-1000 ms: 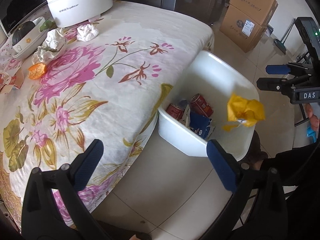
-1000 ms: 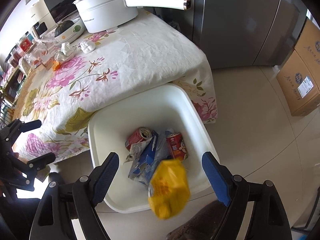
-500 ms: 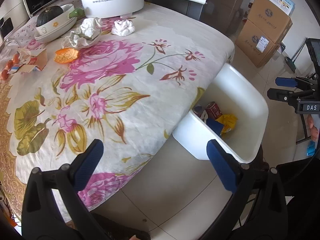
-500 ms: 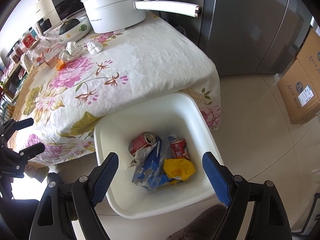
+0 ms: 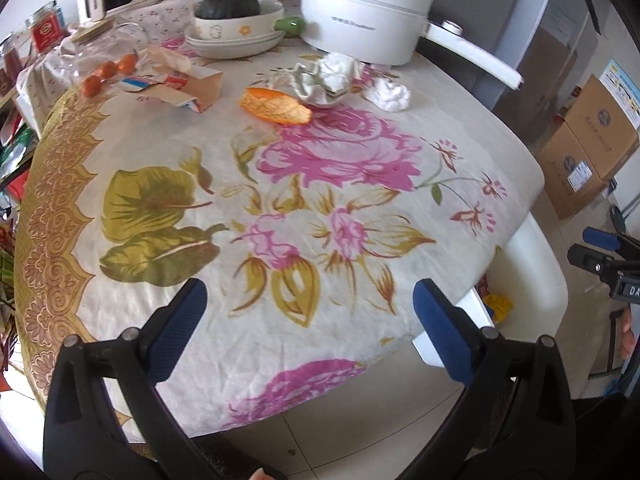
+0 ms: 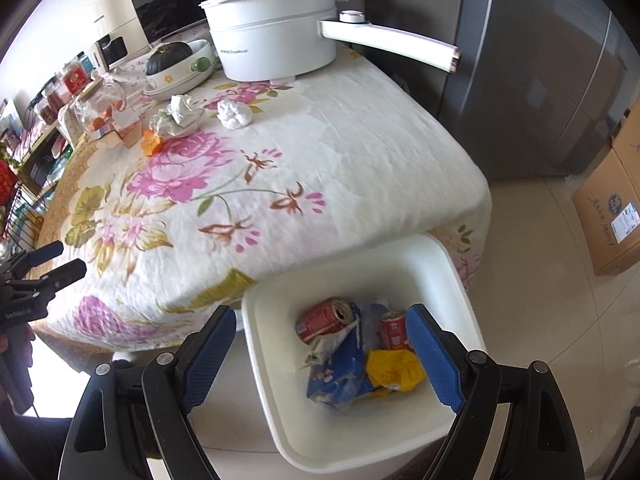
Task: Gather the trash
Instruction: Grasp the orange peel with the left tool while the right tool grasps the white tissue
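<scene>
A white bin (image 6: 452, 276) stands on the floor by the table's corner; it also shows in the left wrist view (image 5: 540, 276). In it lie a red can (image 6: 324, 320), a blue packet (image 6: 344, 372) and a yellow wrapper (image 6: 394, 370). On the floral tablecloth (image 5: 320, 208) lie an orange peel (image 5: 276, 106), crumpled paper (image 5: 324, 80), a white tissue ball (image 5: 388, 94) and a torn carton (image 5: 188, 86). My left gripper (image 5: 310, 320) is open and empty over the table's near edge. My right gripper (image 6: 320, 356) is open and empty above the bin.
A white electric pot (image 5: 368, 20) with a long handle, a bowl with a squash (image 5: 236, 16) and jars (image 5: 48, 28) stand at the table's far side. Cardboard boxes (image 5: 588, 140) sit on the floor at right. A grey fridge (image 6: 552, 60) stands behind the table.
The yellow wrapper fell from the air into the bin. My left gripper has swung left from the bin toward the table. My right gripper has tilted up slightly toward the table.
</scene>
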`<state>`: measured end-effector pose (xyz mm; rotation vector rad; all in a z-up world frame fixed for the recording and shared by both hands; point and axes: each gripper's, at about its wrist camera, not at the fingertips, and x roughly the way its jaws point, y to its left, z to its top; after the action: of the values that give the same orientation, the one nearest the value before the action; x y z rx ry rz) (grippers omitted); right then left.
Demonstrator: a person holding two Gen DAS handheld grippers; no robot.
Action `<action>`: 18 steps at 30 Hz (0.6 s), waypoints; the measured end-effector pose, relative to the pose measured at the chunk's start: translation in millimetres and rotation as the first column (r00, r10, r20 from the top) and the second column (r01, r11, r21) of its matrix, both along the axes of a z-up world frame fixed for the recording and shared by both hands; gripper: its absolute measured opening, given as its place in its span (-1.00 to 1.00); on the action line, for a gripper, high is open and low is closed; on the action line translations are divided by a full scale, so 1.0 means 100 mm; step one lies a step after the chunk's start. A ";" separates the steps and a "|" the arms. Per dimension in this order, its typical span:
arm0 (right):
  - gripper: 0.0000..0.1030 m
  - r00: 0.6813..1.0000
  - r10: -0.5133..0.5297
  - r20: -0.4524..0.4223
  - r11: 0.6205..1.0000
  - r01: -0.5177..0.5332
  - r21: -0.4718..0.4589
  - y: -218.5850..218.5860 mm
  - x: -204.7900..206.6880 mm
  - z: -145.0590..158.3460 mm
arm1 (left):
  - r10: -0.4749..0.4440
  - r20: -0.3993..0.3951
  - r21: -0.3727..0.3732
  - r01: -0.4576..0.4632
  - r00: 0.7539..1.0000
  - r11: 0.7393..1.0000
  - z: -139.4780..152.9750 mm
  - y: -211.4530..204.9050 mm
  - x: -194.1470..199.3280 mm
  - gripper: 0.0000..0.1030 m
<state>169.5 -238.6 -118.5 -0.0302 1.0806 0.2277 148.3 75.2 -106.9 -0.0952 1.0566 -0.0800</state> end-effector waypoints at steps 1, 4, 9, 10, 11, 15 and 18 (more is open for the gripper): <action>0.72 1.000 0.001 -0.002 1.000 -0.001 -0.003 0.04 0.03 0.01 | 0.022 0.008 0.000 -0.022 1.000 1.000 0.01 0.04 0.03 0.98; 0.72 1.000 0.000 0.020 1.000 0.000 0.012 0.18 0.13 0.05 | 0.072 0.040 -0.020 -0.071 0.997 0.997 0.05 0.12 0.14 0.98; 0.72 0.999 -0.027 0.043 0.998 0.024 0.053 0.35 0.35 0.10 | 0.118 0.084 -0.049 -0.114 0.989 0.992 0.03 0.12 0.41 0.98; 0.72 0.998 -0.037 0.044 0.997 0.034 0.067 0.37 0.40 0.10 | 0.122 0.089 -0.055 -0.118 0.988 0.992 0.01 0.09 0.48 0.98; 0.72 0.998 -0.049 0.044 0.995 0.046 0.085 0.38 0.47 0.09 | 0.127 0.094 -0.060 -0.121 0.988 0.991 -0.02 0.05 0.56 0.98; 0.72 0.996 -0.088 0.029 0.990 0.084 0.110 0.40 0.66 0.01 | 0.131 0.108 -0.060 -0.125 0.985 0.990 -0.12 -0.11 0.80 0.92; 0.72 0.994 -0.110 0.007 0.988 0.109 0.109 0.35 0.78 -0.08 | 0.145 0.127 -0.042 -0.141 0.981 0.989 -0.20 -0.17 0.97 0.80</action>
<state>247.5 -203.7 -127.0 0.1250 1.0518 0.1866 244.9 58.0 -127.2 -0.1927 0.9160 0.0263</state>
